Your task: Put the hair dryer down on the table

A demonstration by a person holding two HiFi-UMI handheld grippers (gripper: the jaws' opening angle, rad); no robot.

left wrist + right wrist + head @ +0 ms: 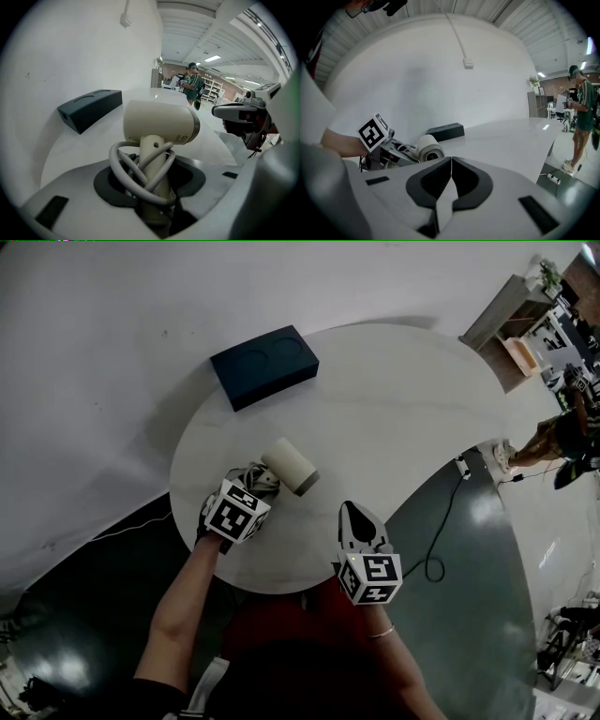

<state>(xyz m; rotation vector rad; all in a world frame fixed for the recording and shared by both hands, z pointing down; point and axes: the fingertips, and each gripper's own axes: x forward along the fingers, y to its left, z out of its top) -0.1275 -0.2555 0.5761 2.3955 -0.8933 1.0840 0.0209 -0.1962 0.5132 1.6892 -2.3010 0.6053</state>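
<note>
- left hand-held gripper (154, 185) clamped on the handle of the cream hair dryer (159, 124), handle running up out of the jaws, barrel crosswise on top
- grey cord (126, 168) looped round the handle, some loops caught between the jaws too
- hair dryer is over the near-left part of the round white surface (403, 399); can't tell if the barrel touches it
- right hand-held gripper (450, 180) closed, jaws together, nothing in them; at the near edge of the surface, right of the hair dryer, apart from it
- dark blue box (264, 365) on the far-left edge of the surface, well apart from the hair dryer
- person (580, 108) standing in the background past the surface
</note>
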